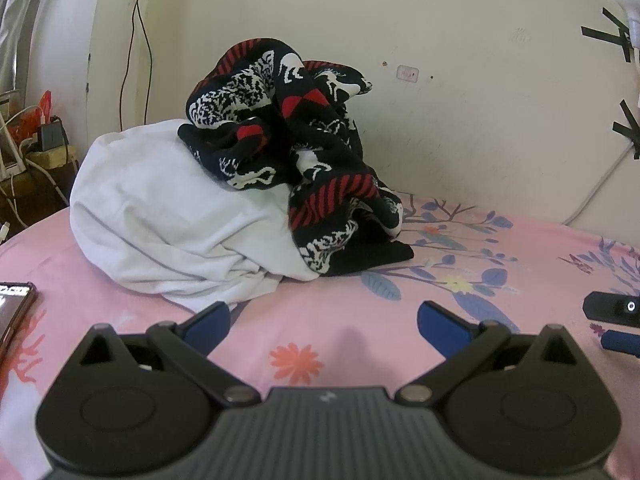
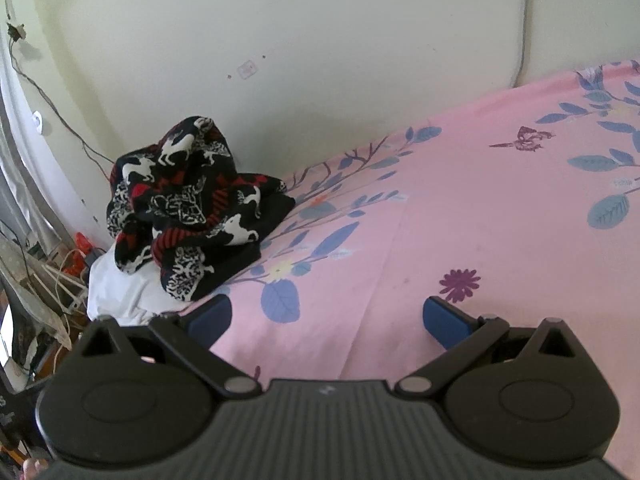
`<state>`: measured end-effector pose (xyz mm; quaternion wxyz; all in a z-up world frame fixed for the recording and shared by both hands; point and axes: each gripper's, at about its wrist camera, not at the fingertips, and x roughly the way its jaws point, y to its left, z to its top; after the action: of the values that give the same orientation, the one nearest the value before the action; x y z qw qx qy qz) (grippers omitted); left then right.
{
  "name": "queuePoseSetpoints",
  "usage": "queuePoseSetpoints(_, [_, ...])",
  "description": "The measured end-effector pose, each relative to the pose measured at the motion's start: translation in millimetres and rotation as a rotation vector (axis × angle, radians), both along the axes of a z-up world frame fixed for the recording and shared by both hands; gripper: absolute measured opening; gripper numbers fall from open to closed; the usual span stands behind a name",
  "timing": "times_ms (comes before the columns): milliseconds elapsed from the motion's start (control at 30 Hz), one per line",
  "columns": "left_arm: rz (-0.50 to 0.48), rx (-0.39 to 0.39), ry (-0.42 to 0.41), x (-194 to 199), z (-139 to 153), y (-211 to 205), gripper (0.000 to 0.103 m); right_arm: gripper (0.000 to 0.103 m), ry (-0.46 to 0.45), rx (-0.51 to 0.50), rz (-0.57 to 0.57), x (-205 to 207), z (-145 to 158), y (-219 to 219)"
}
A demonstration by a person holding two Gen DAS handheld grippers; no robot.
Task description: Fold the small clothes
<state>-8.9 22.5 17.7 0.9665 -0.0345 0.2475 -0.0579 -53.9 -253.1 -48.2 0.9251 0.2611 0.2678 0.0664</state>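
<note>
A crumpled black, red and white patterned garment (image 1: 296, 152) lies heaped on top of a bunched white garment (image 1: 160, 216) at the back of a pink flowered bed sheet (image 1: 360, 312), close to the wall. My left gripper (image 1: 324, 320) is open just in front of the white garment, holding nothing. In the right wrist view the patterned garment (image 2: 192, 204) and white garment (image 2: 120, 292) sit at the far left. My right gripper (image 2: 328, 320) is open over bare sheet (image 2: 460, 208), to the right of the pile, holding nothing.
A phone (image 1: 14, 312) lies at the sheet's left edge. The other gripper's black body and blue pad (image 1: 616, 320) show at the right. Cables and clutter (image 1: 36, 148) fill the gap left of the bed. A cream wall (image 1: 440, 120) backs the bed.
</note>
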Motion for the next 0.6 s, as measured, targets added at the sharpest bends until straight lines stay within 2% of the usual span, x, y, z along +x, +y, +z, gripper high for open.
queuePoseSetpoints(300, [-0.001,0.003,-0.001,0,0,0,0.103,0.097,-0.007,0.0,0.0,-1,0,-1])
queuePoseSetpoints(433, [0.0,0.002,-0.005,-1,0,0,0.103,0.097,0.003,-0.031,0.004,2,2,1])
queuePoseSetpoints(500, [0.002,-0.003,-0.01,-1,1,2,0.103,0.097,0.0,-0.083,0.03,7,11,2])
queuePoseSetpoints(600, [-0.034,-0.005,-0.002,3,6,11,0.103,0.094,-0.078,-0.165,0.072,19,49,1])
